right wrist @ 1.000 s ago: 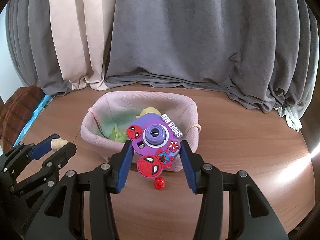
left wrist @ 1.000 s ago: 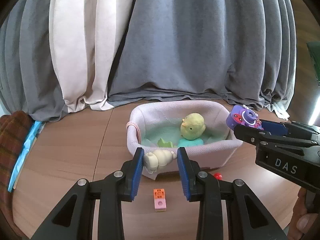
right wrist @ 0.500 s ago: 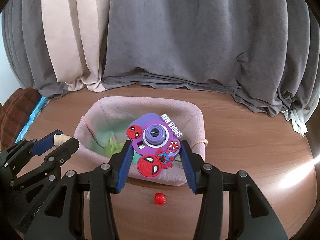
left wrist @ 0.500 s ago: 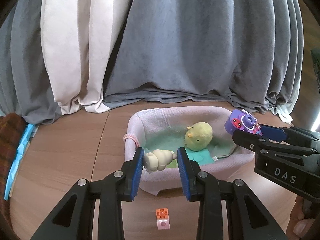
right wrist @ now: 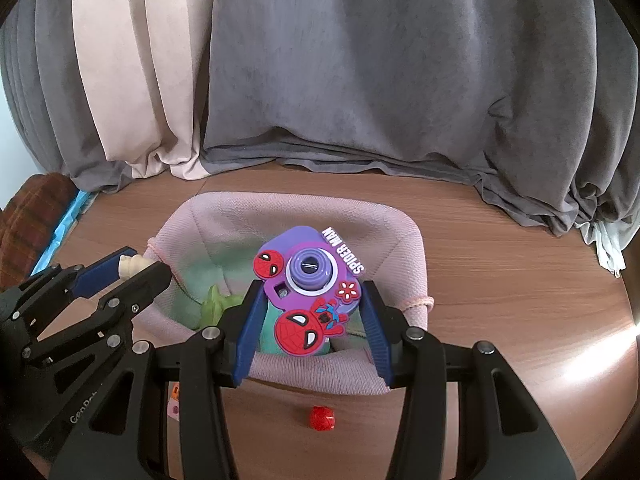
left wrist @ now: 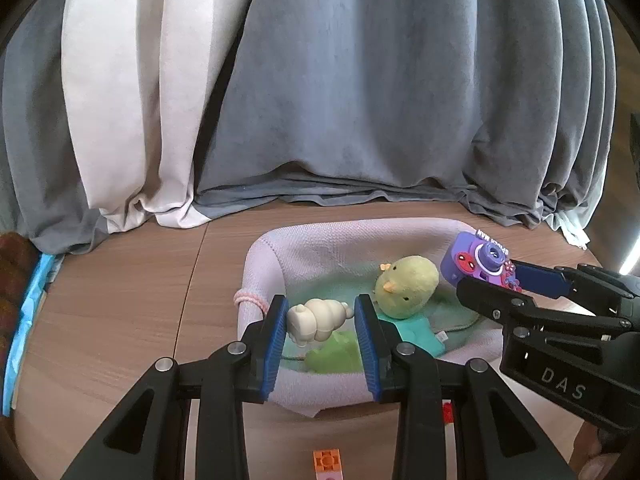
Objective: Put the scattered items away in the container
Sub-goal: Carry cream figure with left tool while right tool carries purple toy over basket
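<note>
A pink fabric basket (left wrist: 276, 248) (right wrist: 400, 236) stands on the wooden table. Inside lie a yellow-green chick plush (left wrist: 406, 286), a teal item (left wrist: 416, 330) and a green toy (left wrist: 336, 354) (right wrist: 214, 306). My left gripper (left wrist: 321, 328) is shut on a cream ridged toy (left wrist: 316, 318) and holds it above the basket's near left part. My right gripper (right wrist: 312, 314) is shut on a purple Spider-Man toy camera (right wrist: 310, 288) (left wrist: 478, 258) above the basket's near side.
An orange and pink brick (left wrist: 328, 462) (right wrist: 174, 400) and a small red ball (right wrist: 322, 418) lie on the table in front of the basket. Grey and cream curtains (left wrist: 320, 100) hang behind. A blue item (left wrist: 24, 312) lies at the left edge.
Both grippers have moved forward and over the basket with their toys. The brick and the red ball now lie closer to me in view.
</note>
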Demonstrator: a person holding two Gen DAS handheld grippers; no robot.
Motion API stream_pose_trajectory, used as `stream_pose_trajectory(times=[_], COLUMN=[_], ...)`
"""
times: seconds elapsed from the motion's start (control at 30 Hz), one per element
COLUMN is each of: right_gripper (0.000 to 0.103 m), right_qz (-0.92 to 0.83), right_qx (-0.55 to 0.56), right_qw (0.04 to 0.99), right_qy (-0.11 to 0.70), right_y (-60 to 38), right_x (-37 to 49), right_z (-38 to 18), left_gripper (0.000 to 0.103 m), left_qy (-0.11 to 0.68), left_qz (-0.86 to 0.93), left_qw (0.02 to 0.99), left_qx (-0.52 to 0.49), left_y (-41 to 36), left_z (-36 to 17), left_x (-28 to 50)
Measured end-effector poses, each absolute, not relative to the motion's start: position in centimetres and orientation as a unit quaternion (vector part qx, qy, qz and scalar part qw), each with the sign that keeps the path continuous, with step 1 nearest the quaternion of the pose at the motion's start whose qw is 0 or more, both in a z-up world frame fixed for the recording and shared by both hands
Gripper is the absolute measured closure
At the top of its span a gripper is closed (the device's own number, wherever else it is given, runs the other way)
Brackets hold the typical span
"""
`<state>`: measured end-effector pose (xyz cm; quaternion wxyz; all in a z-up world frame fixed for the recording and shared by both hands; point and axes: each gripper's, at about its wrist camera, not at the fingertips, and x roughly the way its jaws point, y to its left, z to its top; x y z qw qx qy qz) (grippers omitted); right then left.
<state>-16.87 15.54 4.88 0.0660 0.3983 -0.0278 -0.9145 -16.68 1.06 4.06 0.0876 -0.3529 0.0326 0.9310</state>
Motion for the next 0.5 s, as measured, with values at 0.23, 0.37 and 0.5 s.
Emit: stream_pose_trajectory(times=[0.23,0.37,0.5], right_gripper=[0.059,0.059,0.059], right_qz=[-0.912,-0.91,-0.908], right_qx=[0.404,0.407,0.412], right_qw=[0.068,0.069,0.07], right_qy=[-0.027,-0.026,-0.027], right_y=[15.5,15.4,15.4], right_x=[-18.0,-18.6,-19.2], right_z=[4.2,3.9,3.3], left_gripper=[0.072,0.072,0.072], left_qy=[0.03,0.029,0.027], left_qz=[0.929,0.927,0.926], left_qw=[0.096,0.099,0.1], left_qx=[-0.357,-0.36,-0.362], left_y=[1.2,1.2,1.2], left_z=[3.4,3.1,2.7], left_x=[-18.1,-18.8,-19.4])
